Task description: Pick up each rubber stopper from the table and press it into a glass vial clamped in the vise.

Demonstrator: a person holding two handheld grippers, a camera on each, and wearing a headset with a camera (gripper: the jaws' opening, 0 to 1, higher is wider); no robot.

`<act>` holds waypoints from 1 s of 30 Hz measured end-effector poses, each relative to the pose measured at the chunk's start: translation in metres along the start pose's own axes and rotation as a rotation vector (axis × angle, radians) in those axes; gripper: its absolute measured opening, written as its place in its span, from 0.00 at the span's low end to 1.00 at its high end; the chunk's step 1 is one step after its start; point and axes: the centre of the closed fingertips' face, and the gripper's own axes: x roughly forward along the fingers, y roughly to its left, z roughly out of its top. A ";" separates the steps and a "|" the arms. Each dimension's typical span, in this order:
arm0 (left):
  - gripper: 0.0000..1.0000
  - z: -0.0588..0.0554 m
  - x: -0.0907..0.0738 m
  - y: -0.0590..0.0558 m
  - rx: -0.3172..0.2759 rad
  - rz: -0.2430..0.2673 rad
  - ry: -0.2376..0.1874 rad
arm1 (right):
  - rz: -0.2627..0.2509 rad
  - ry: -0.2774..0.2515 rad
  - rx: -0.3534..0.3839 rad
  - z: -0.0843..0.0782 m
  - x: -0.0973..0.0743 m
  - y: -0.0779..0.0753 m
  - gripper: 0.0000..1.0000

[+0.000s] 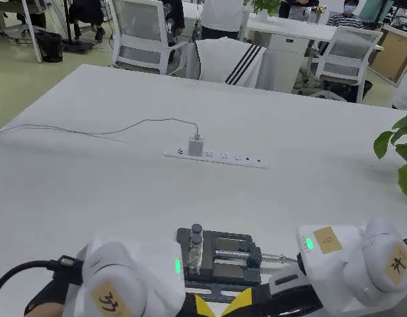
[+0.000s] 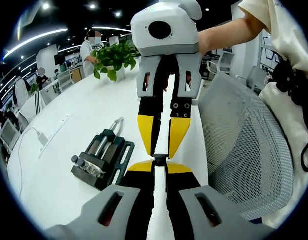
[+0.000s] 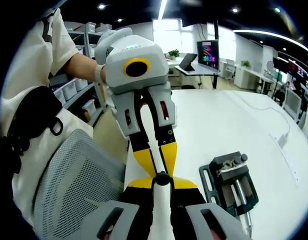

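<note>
Tip to tip over worktop [image 1: 124, 185] edge: left gripper [image 2: 159, 164] and right gripper [image 3: 162, 184], fingers of each nearly closed, both seemingly pinching black stopper [image 3: 162, 178]. At 6 o'clock in head view, vise [image 1: 220, 254] with vials [image 1: 195, 244].

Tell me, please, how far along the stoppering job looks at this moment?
Done: at least one vial in the vise carries a dark cap. In hand: a dark stopper sits where the left gripper and right gripper meet tip to tip; which grips it is unclear. Left: pressing it into a vial.
</note>
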 end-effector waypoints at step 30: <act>0.04 -0.001 0.003 0.000 0.005 0.006 -0.015 | 0.011 0.018 -0.014 -0.002 0.000 0.001 0.06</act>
